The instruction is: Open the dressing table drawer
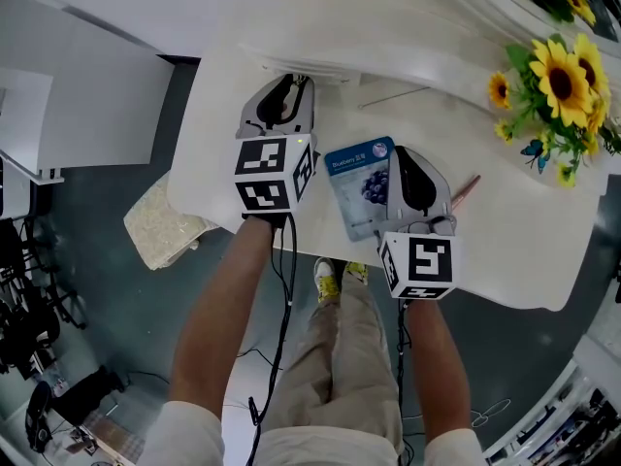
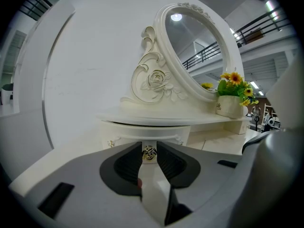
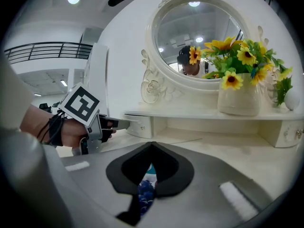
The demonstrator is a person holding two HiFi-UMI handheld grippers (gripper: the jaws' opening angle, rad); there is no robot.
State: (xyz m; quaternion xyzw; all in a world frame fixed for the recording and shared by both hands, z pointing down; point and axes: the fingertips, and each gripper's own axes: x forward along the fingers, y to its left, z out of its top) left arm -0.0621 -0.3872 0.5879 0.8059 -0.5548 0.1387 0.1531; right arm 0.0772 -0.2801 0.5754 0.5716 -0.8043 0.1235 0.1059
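Left hand-held gripper is closed on the small gold knob of the drawer. The drawer sits under the shelf at the far left of the table, just below the oval mirror. Right hand-held gripper has its jaws shut together and is positioned over a blue packet lying flat mid-table, with sunflowers standing at the far right.

To your right, sunflowers in a cream vase, in front of you a blue face-mask packet lying flat, a pink stick near it, lower left a speckled cushion.
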